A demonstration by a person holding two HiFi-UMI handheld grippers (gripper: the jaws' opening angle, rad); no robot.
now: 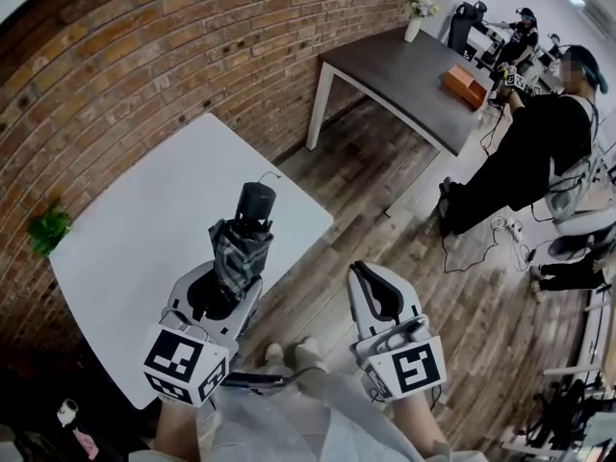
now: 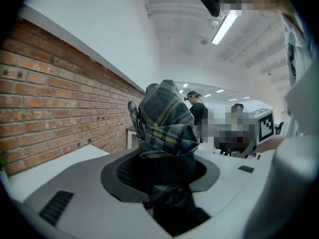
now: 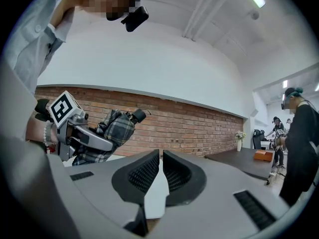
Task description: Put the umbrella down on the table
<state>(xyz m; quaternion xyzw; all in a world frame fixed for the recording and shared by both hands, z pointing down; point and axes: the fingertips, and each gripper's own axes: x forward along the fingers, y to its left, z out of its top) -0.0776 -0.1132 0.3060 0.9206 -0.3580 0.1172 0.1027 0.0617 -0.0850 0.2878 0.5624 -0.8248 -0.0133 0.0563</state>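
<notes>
A folded plaid umbrella (image 1: pixel 239 243) with a black handle end (image 1: pixel 256 200) stands tilted up out of my left gripper (image 1: pixel 223 292), which is shut on its lower part. It hangs over the near edge of the white table (image 1: pixel 135 219). In the left gripper view the plaid fabric (image 2: pixel 164 126) fills the space between the jaws of the left gripper (image 2: pixel 162 176). My right gripper (image 1: pixel 375 292) is over the wooden floor to the right, shut with nothing in it (image 3: pixel 161 171). The right gripper view also shows the umbrella (image 3: pixel 117 128) held off to its left.
A brick wall (image 1: pixel 192 46) runs behind the white table, with a small plant (image 1: pixel 48 229) at its left end. A dark table (image 1: pixel 395 75) at the back right carries an orange box (image 1: pixel 464 87) and a vase (image 1: pixel 414 12). A person in black (image 1: pixel 539 152) stands at the right.
</notes>
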